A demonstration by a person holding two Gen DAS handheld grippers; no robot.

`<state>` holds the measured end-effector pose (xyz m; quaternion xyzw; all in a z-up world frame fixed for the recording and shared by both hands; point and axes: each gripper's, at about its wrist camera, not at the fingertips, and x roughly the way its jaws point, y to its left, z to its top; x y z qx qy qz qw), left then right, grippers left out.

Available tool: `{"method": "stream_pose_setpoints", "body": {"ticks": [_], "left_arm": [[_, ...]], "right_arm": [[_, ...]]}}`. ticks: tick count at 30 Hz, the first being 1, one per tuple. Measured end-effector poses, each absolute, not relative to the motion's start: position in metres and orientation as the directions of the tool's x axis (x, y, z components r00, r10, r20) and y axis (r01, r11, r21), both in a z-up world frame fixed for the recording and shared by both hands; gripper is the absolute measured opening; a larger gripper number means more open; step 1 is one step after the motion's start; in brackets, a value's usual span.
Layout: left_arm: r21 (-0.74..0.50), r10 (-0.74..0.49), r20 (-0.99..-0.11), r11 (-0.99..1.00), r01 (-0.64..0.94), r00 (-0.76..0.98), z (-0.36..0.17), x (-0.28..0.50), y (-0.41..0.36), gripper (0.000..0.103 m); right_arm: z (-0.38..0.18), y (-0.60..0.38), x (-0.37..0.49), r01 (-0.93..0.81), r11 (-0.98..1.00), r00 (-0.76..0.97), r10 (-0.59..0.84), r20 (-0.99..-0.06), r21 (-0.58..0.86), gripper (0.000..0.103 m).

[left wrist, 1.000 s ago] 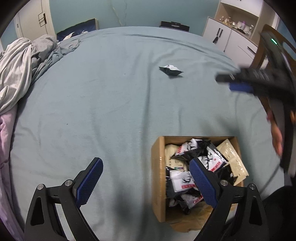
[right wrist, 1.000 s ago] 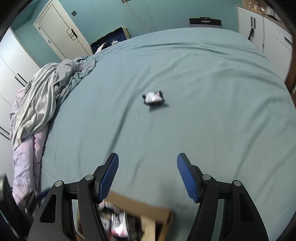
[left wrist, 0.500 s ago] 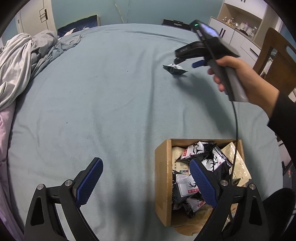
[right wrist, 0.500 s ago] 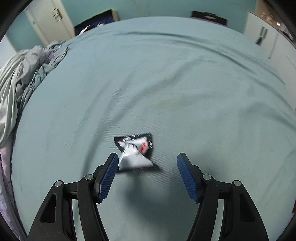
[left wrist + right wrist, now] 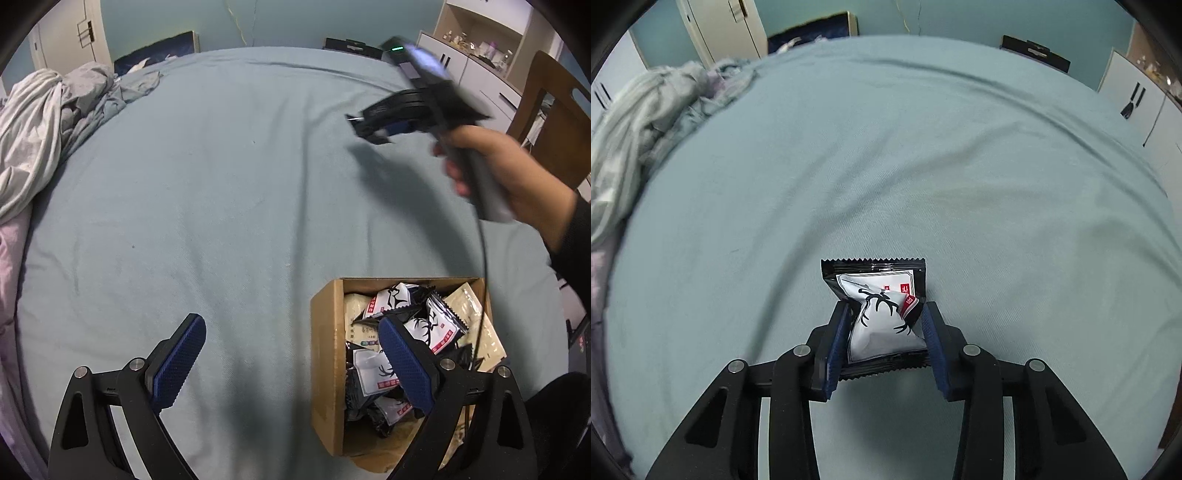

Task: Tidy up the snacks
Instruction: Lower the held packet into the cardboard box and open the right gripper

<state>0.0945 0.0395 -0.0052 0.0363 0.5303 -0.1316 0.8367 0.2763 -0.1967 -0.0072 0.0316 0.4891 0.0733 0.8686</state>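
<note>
Right gripper [image 5: 884, 338]: jaws closing around the stray snack packet [image 5: 882, 317], blue pads touching and already creasing its two sides, packet lying on the blue-green bed sheet [image 5: 886, 166] well apart from the box. Left gripper [image 5: 291, 360]: jaws wide apart, nothing between them, hovering over the near edge of the cardboard box [image 5: 327, 369]. Snack packet: black wrapper, white panel with antler print and red label, serrated seal facing away, puffed with air, likely slippery and easily crushed. Cardboard box: open-topped, holding a jumble of like packets and some beige ones, near corner of the bed. Hand [image 5: 506, 177]: wrapped round the right gripper's handle, cable trailing toward the box. Handling note: close only until the film is firmly pinched, keep the grip centred on the body of the packet, lift clear of the sheet before carrying it toward the box. Surroundings: rumpled bedding [image 5: 48, 122] at the far left, white cabinets [image 5: 476, 48] and wooden chair [image 5: 554, 122] at right
</note>
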Motion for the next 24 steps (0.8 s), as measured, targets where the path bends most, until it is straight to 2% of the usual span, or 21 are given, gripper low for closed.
{"method": "stream_pose_setpoints", "body": {"ticks": [8,14,18,24], "left_arm": [[-0.05,-0.174,-0.872,0.962,0.269,0.458,0.006,0.08,0.039,0.096],[-0.005,-0.147,-0.849,0.963,0.269,0.507,0.012,0.065,0.039,0.096],[0.011,-0.142,-0.827,0.963,0.268,0.544,0.02,0.053,0.038,0.096],[0.048,-0.112,-0.807,0.966,0.255,0.579,0.022,0.037,0.037,0.096]], "right_arm": [[0.056,-0.217,0.132,-0.144,0.973,0.584,0.232,-0.778,0.182,0.038],[0.067,-0.214,0.035,-0.12,0.952,0.605,0.294,-0.739,0.281,0.038],[0.059,-0.201,0.002,-0.111,0.948,0.597,0.303,-0.743,0.297,0.038],[0.048,-0.179,0.012,-0.146,0.927,0.55,0.366,-0.751,0.346,0.039]]}}
